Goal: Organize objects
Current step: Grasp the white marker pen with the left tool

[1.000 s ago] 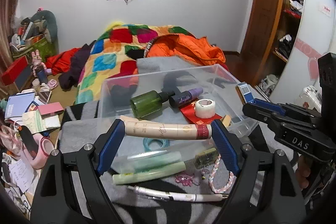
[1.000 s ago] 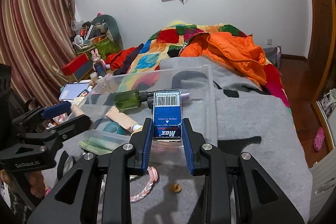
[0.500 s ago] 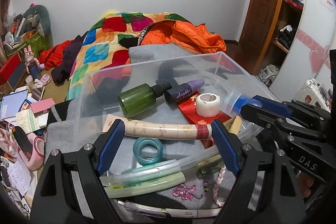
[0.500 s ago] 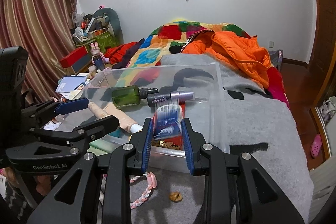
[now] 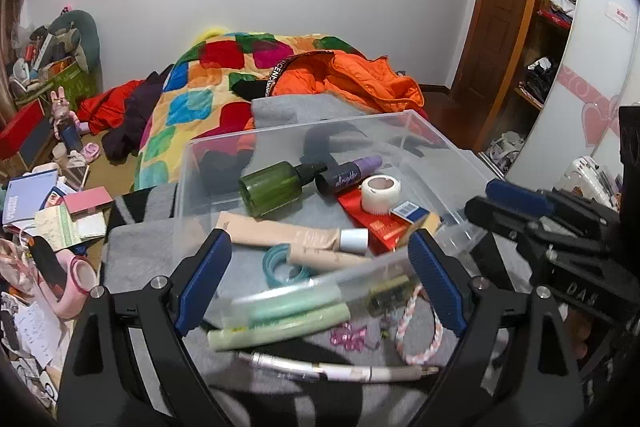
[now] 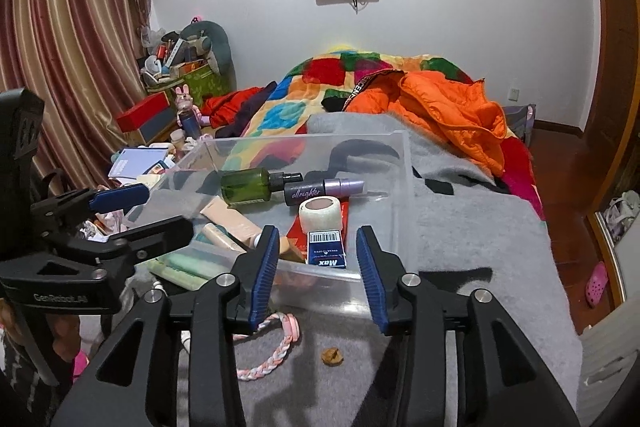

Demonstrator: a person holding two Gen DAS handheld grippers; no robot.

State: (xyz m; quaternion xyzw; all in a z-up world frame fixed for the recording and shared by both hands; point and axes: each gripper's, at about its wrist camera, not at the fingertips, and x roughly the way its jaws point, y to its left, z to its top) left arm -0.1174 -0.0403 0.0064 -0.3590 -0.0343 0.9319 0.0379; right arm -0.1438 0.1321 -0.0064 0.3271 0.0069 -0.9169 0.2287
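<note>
A clear plastic bin [image 5: 304, 129] [image 6: 312, 137] stands on the grey blanket. My left gripper [image 5: 320, 281] hangs over its near edge with its jaws opening. The beige tube [image 5: 324, 259] lies loose in the bin below, touching neither pad. My right gripper [image 6: 316, 275] is at the bin's near wall, jaws opening. The blue Max box [image 6: 326, 249] [image 5: 408, 211] rests flat inside next to the white tape roll [image 6: 322, 213], free of the pads. Each gripper also shows from the side in the other view: right gripper [image 5: 520, 203], left gripper [image 6: 120, 211].
The bin also holds a green bottle [image 5: 272, 187], a purple bottle [image 5: 348, 175], a red packet [image 5: 380, 227] and a teal ring [image 5: 280, 265]. On the blanket outside lie green tubes [image 5: 280, 323], a white pen [image 5: 332, 371] and a braided bracelet [image 6: 268, 351].
The left jaws have let go of the beige tube, which now lies in the bin. The right jaws have widened and released the blue box, which dropped flat beside the tape roll.
</note>
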